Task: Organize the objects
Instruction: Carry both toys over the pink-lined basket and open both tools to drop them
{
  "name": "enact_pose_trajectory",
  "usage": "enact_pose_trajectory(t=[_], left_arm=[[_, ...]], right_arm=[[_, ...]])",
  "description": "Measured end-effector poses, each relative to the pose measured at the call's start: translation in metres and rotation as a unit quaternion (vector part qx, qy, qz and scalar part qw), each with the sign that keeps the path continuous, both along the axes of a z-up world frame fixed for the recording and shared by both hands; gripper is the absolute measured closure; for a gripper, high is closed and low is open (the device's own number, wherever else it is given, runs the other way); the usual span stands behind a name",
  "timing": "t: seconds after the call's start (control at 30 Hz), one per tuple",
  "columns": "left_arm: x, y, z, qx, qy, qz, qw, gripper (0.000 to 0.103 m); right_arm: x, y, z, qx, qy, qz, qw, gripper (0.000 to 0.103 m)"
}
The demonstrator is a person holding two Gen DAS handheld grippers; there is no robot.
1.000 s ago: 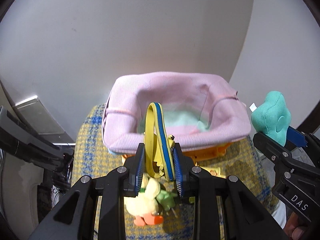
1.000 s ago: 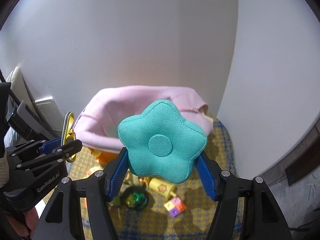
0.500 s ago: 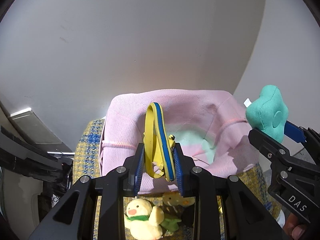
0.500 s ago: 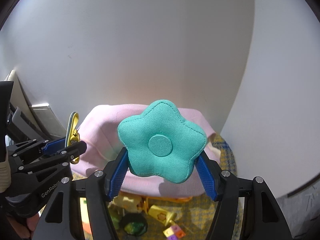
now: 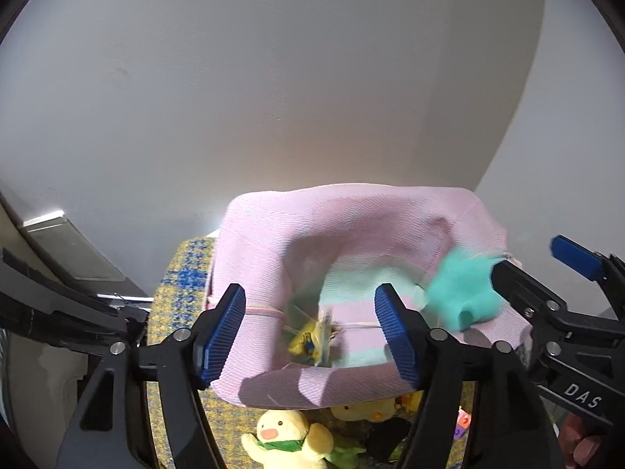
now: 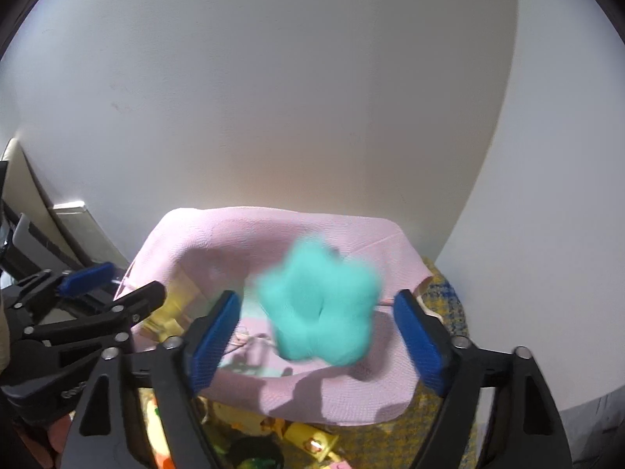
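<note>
A pink fabric basket [image 5: 273,258] [image 6: 234,234] stands on a yellow-and-blue checked cloth. My left gripper [image 5: 312,328] is open above its near rim; a blurred yellow-and-blue strap [image 5: 312,338] lies loose inside the basket between the fingers. My right gripper [image 6: 312,336] is open too. The teal star-shaped cushion [image 6: 318,305] is blurred and free of the pads, over the basket's inside. It also shows in the left wrist view [image 5: 463,293], beside the right gripper's fingers [image 5: 523,293].
Loose toys lie on the checked cloth [image 5: 179,285] in front of the basket: a yellow plush chick with a green scarf [image 5: 285,437], another yellow toy [image 5: 367,410], a yellow block [image 6: 312,441] and a dark green item [image 6: 254,457]. A white wall stands behind.
Both grippers opened over the basket. The strap left the left gripper and dropped inside; the teal cushion left the right gripper and is falling in.
</note>
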State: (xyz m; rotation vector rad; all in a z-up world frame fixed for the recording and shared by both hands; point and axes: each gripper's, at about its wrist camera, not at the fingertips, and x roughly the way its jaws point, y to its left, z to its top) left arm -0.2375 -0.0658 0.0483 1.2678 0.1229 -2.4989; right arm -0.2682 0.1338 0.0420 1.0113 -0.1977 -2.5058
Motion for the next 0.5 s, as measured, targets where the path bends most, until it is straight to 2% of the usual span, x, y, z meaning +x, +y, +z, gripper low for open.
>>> enact_pose_trajectory(t=[0.1, 0.17, 0.5], left_arm=[[0.004, -0.004, 0.002, 0.004, -0.001, 0.009, 1.0000, 0.033], [0.007, -0.004, 0.004, 0.002, 0.001, 0.012, 0.9999, 0.028], [0.020, 0.002, 0.018, -0.008, 0.013, 0.013, 0.9998, 0.026]], right_arm=[[0.002, 0.003, -0.001, 0.001, 0.000, -0.006, 1.000, 0.014], [0.003, 0.003, 0.000, 0.000, -0.001, -0.009, 1.000, 0.014], [0.020, 0.021, 0.007, 0.000, 0.015, -0.024, 1.000, 0.012]])
